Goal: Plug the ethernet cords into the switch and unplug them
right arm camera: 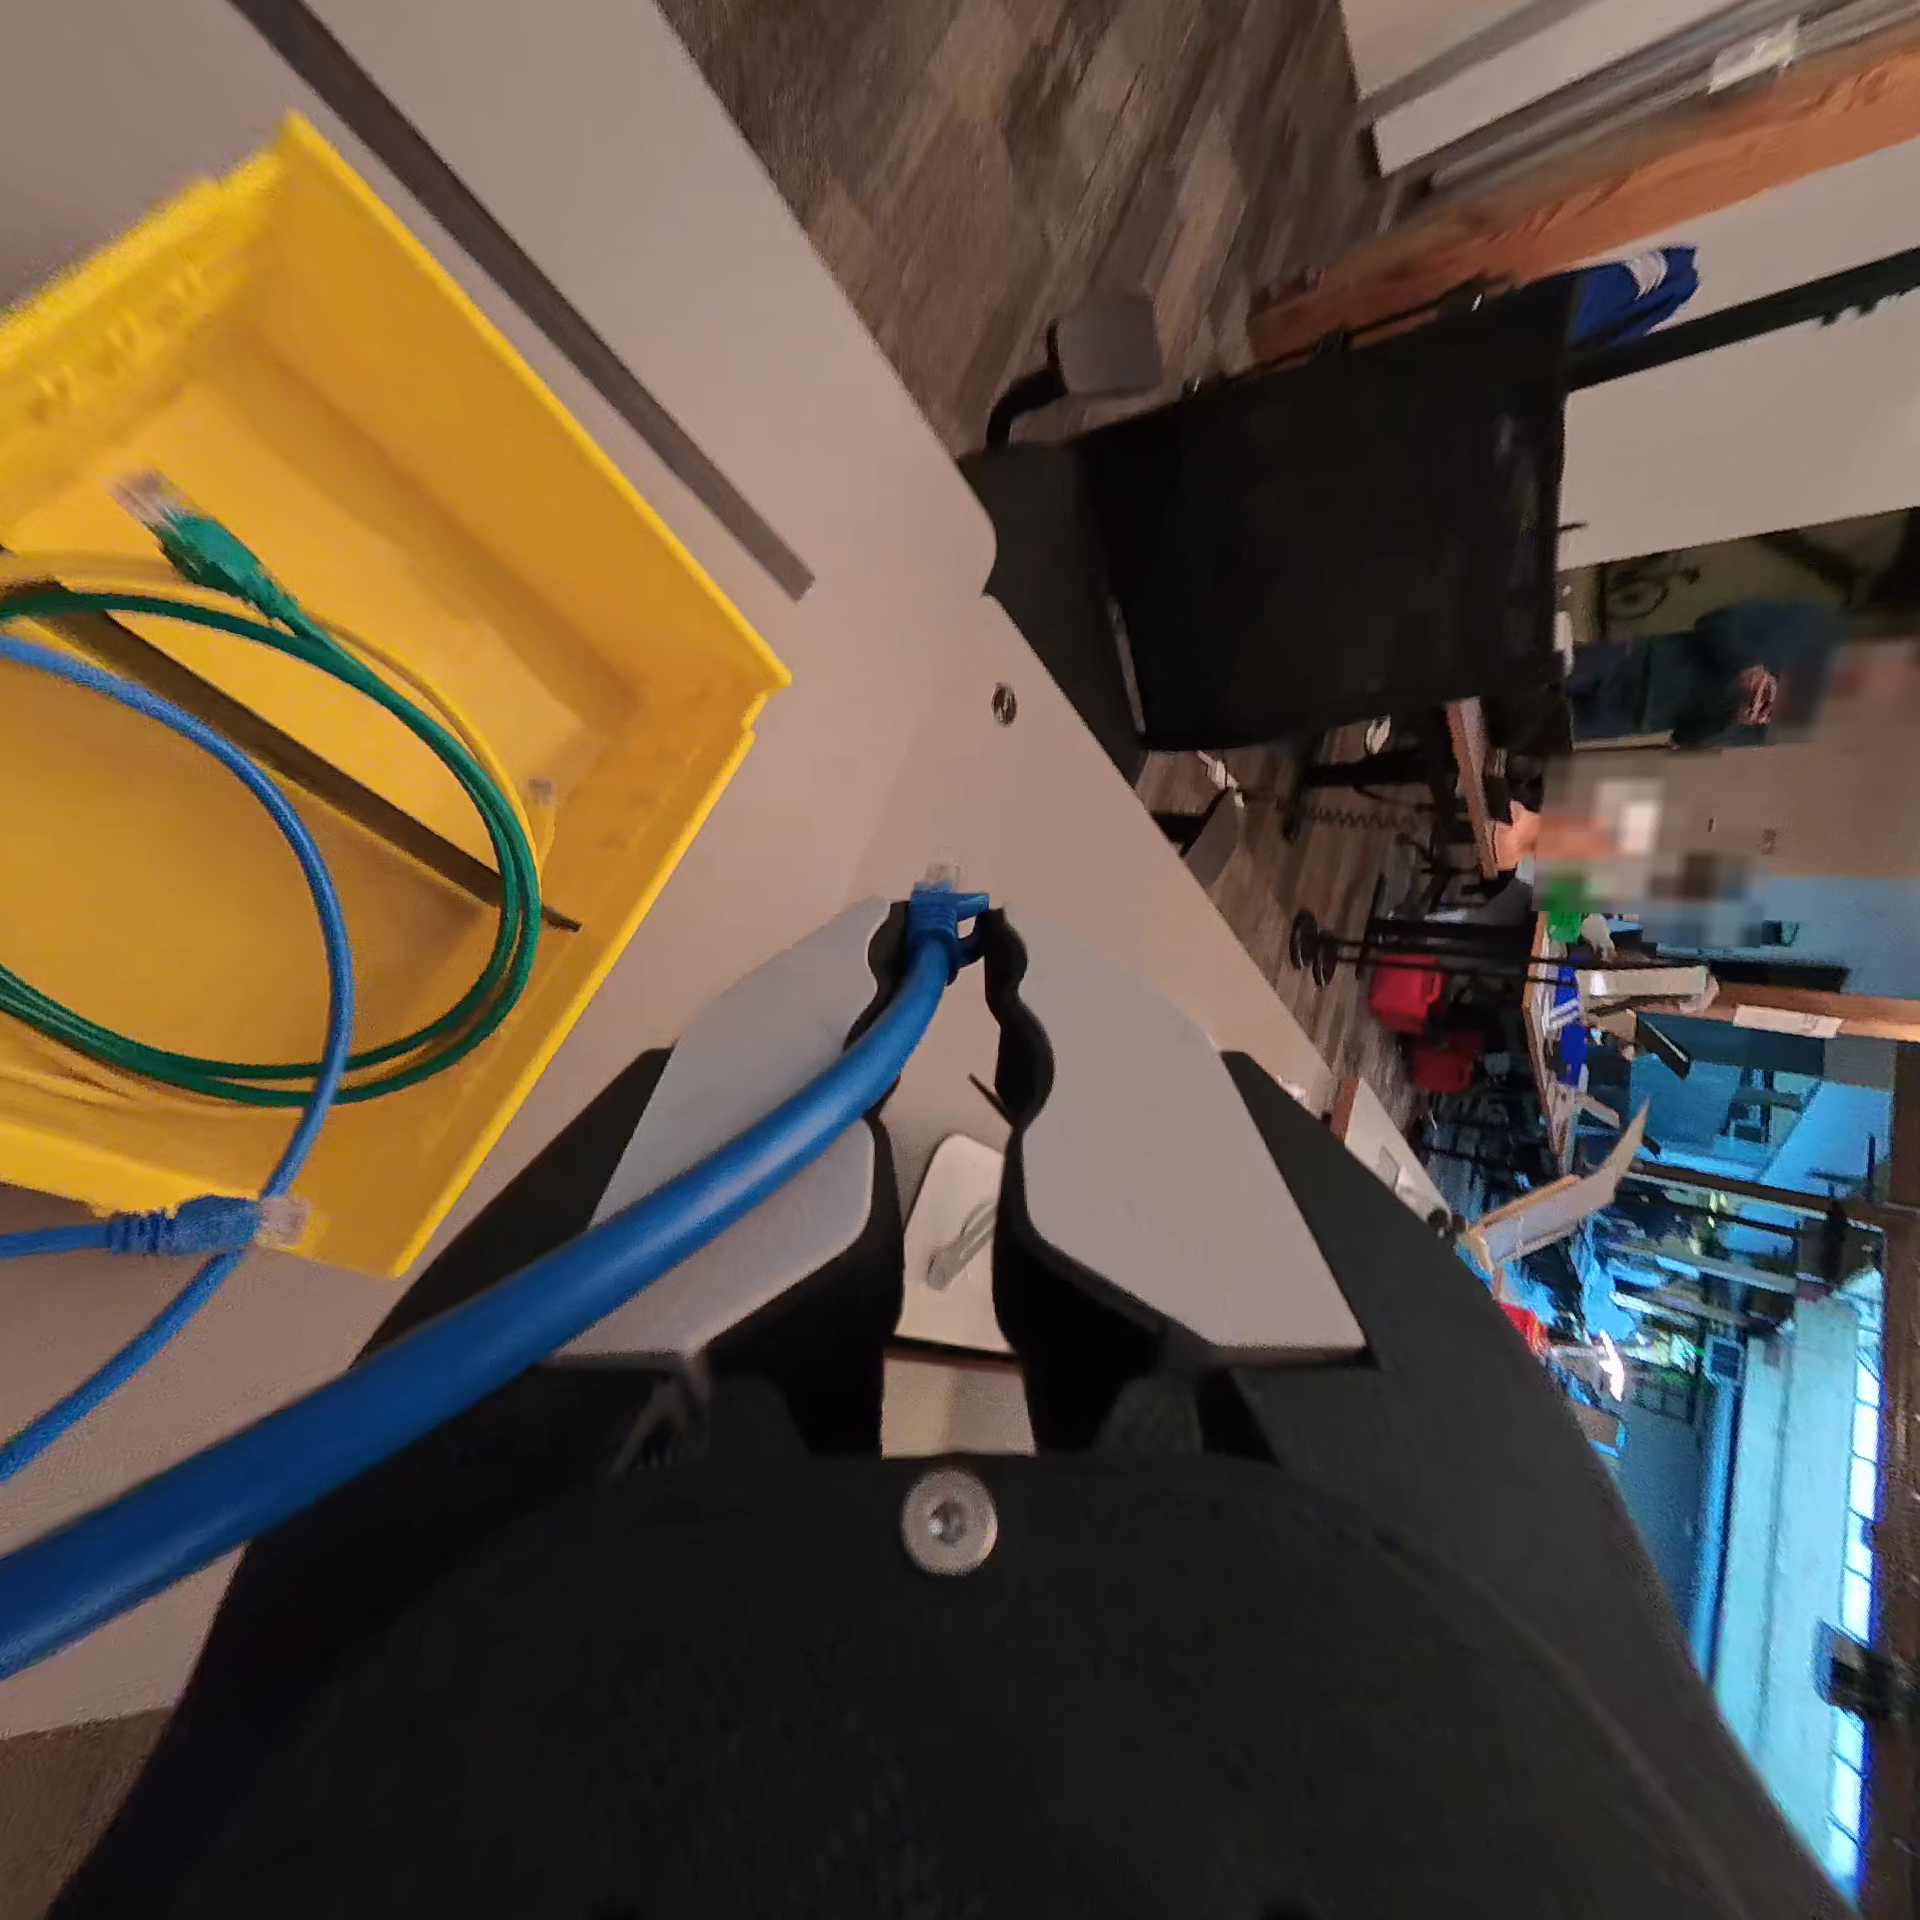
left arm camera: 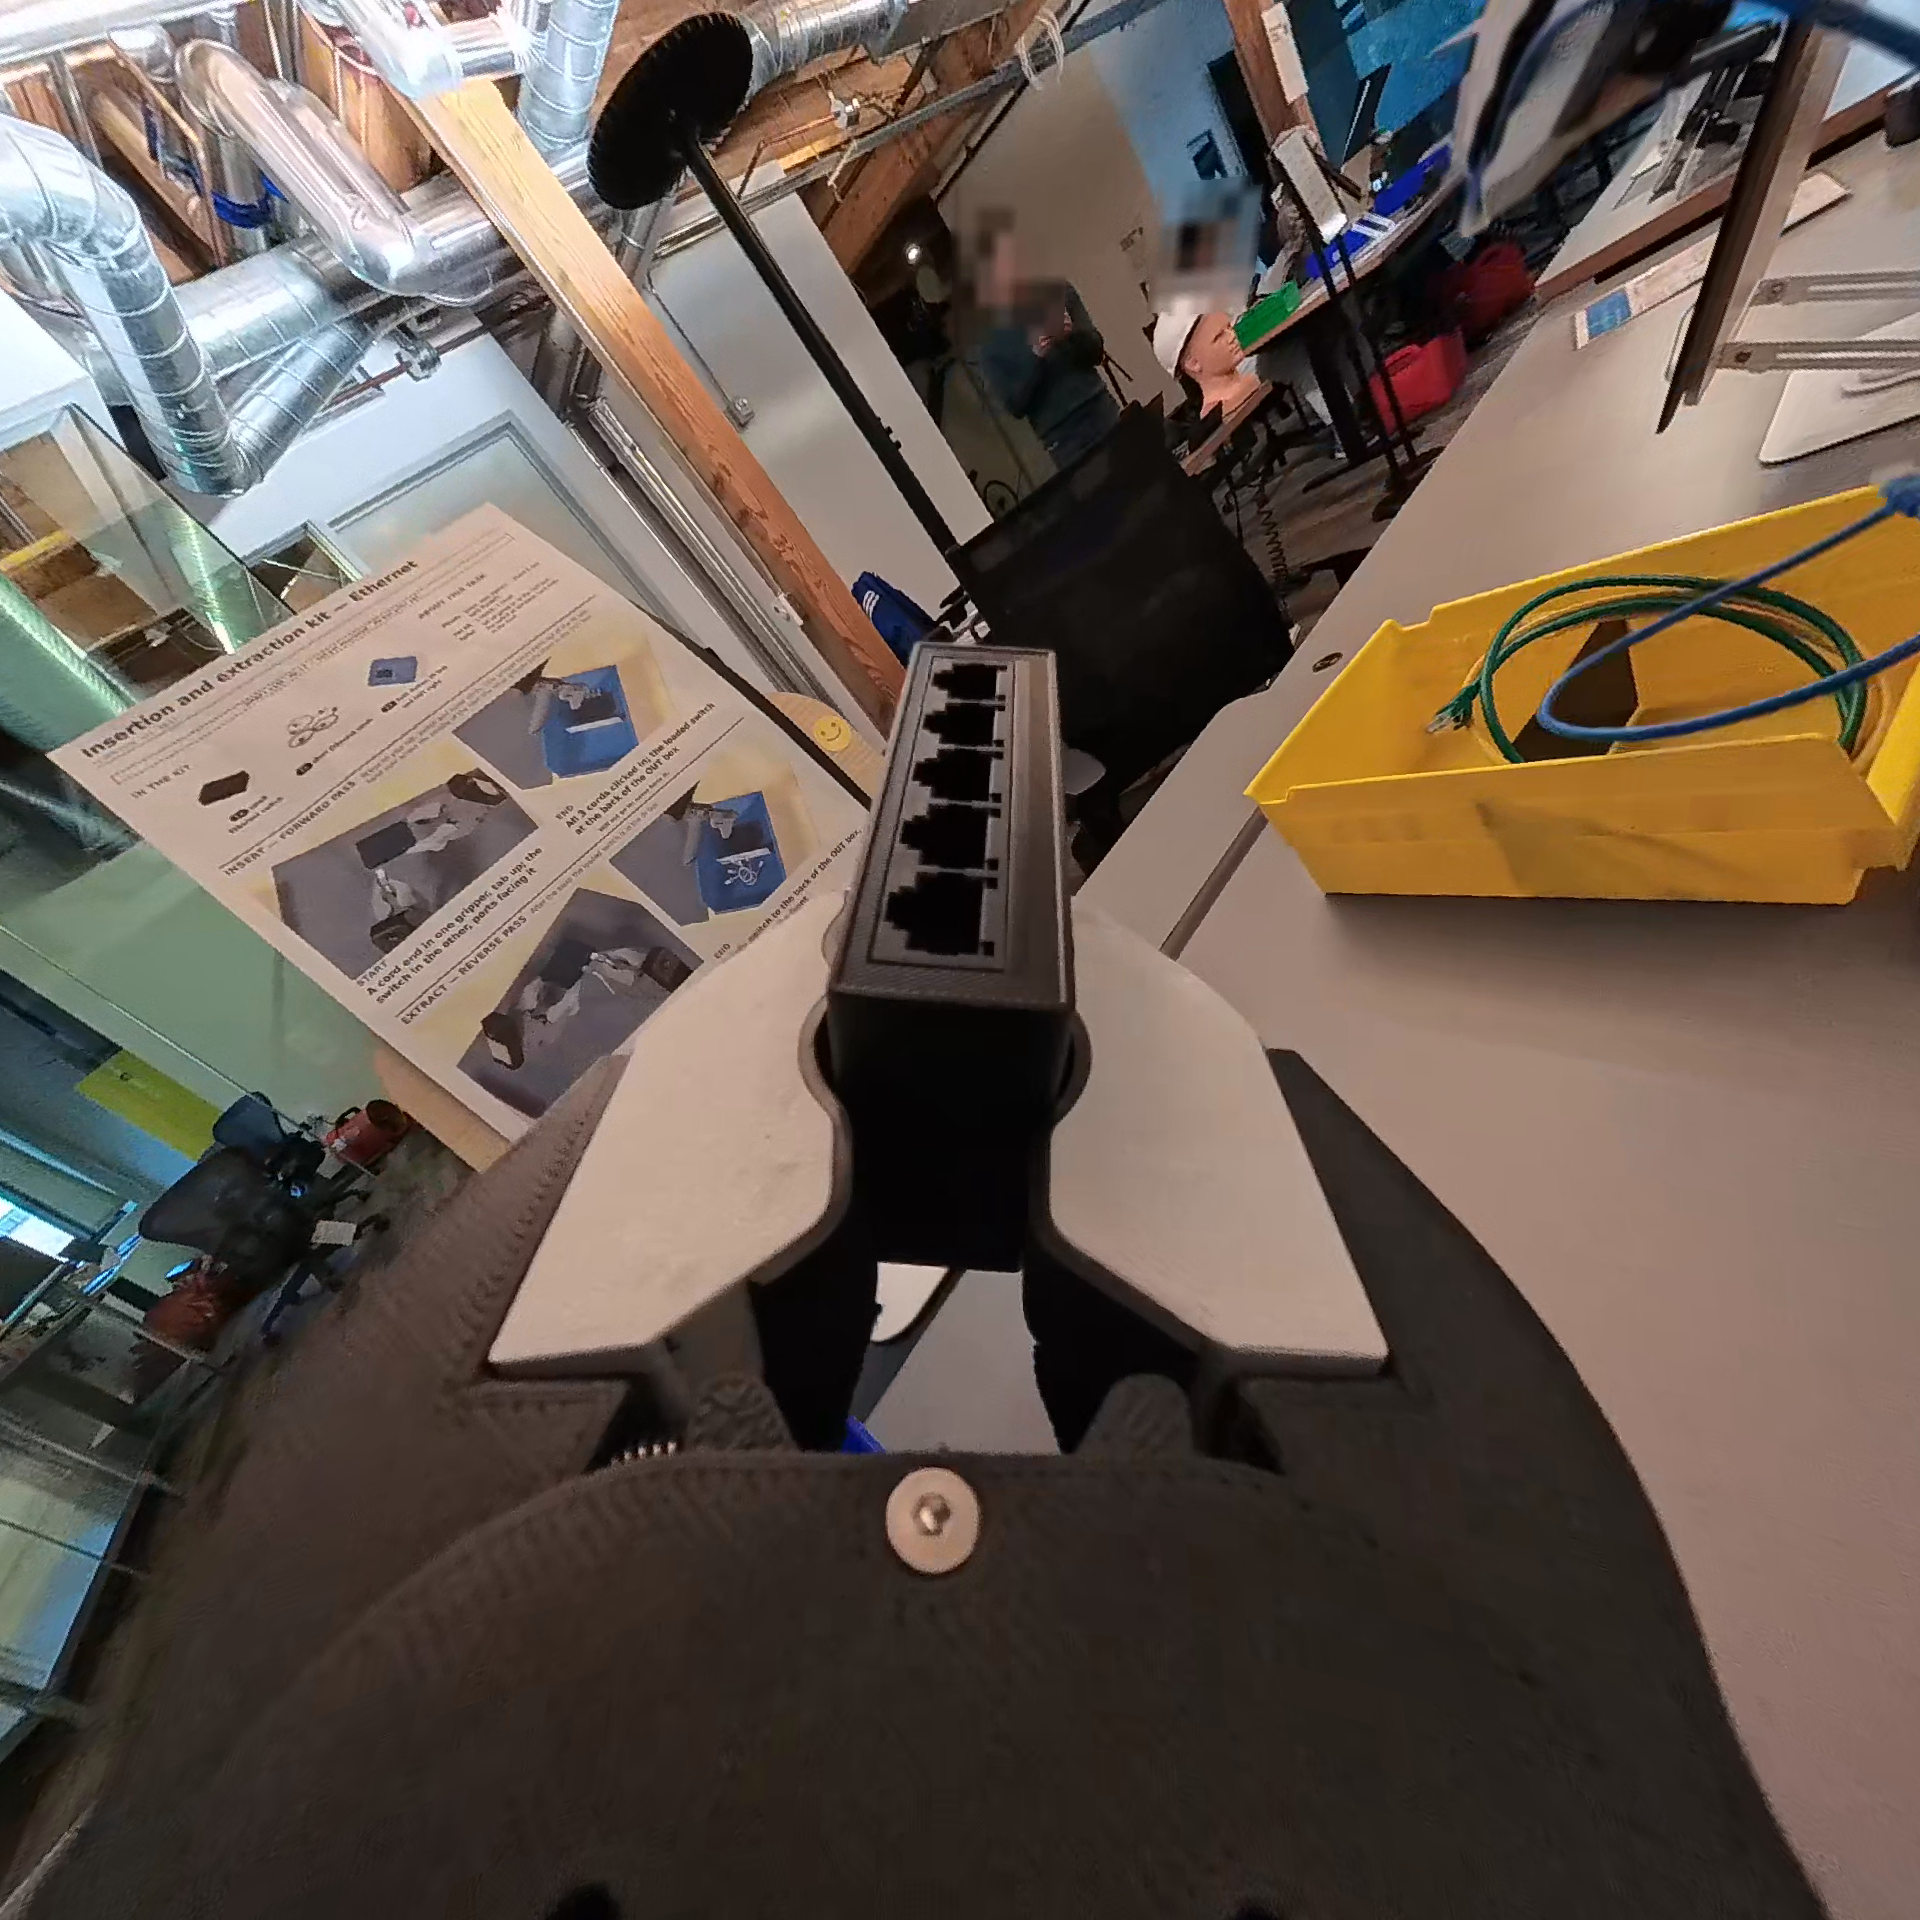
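Note:
My left gripper (left arm camera: 951,1023) is shut on a black ethernet switch (left arm camera: 961,852) and holds it upright above the table, its row of empty ports facing me. My right gripper (right arm camera: 951,920) is shut on the plug end of a blue ethernet cord (right arm camera: 930,920); the clear connector tip sticks out past the fingertips. The cord trails back left over the gripper body. A green ethernet cord (right arm camera: 488,852) lies coiled in the yellow bin (right arm camera: 582,582), also in the left wrist view (left arm camera: 1662,623). The blue cord's other plug (right arm camera: 208,1226) hangs over the bin's edge.
The yellow bin (left arm camera: 1558,831) sits on the grey table (left arm camera: 1558,1195). An instruction sheet (left arm camera: 436,810) leans at the left. A black chair (right arm camera: 1330,540) stands past the table edge. People stand far back in the room. A monitor stand (left arm camera: 1829,395) is at the back right. My right fingertips sit around 50 centimeters from my left ones.

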`<state>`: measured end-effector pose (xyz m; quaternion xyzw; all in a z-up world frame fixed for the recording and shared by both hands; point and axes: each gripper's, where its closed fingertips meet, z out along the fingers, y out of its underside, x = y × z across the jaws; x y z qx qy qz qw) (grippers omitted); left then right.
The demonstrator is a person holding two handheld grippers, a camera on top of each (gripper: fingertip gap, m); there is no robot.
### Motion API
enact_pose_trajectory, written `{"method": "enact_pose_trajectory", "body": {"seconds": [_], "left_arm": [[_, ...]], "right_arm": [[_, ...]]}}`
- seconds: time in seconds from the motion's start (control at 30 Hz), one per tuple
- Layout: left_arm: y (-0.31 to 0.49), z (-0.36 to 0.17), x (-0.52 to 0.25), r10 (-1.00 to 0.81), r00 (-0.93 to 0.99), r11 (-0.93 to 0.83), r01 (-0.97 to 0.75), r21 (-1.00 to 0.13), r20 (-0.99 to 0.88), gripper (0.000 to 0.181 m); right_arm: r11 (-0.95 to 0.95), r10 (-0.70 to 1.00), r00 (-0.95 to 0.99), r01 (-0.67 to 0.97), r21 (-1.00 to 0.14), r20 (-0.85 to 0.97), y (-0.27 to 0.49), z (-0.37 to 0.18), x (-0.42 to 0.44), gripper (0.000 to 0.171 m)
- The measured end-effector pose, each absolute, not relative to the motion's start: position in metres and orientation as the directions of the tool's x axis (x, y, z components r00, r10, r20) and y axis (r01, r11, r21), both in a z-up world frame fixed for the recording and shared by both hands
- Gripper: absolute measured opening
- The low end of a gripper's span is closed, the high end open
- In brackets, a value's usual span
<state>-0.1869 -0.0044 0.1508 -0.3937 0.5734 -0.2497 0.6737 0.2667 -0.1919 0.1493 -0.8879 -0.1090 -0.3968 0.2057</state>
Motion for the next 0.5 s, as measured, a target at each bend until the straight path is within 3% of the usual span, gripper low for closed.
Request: {"method": "enact_pose_trajectory", "body": {"seconds": [0.13, 0.3, 0.5], "left_arm": [[-0.003, 0.150, -0.187, -0.787, 0.222, 0.562, -0.122, -0.818, -0.575, 0.031], [-0.002, 0.152, -0.189, -0.785, 0.234, 0.561, -0.122, -0.818, -0.574, 0.031], [-0.002, 0.155, -0.192, -0.780, 0.243, 0.565, -0.122, -0.816, -0.577, 0.030]], "right_arm": [[-0.921, 0.024, 0.618, 0.319, -0.223, 0.786, -0.191, 0.124, 0.282, 0.015], [-0.906, -0.042, 0.522, 0.340, -0.253, 0.852, -0.177, 0.133, 0.286, 0.016], [-0.939, 0.111, 0.376, 0.343, -0.027, 0.920, -0.177, 0.096, 0.294, 0.015]]}}
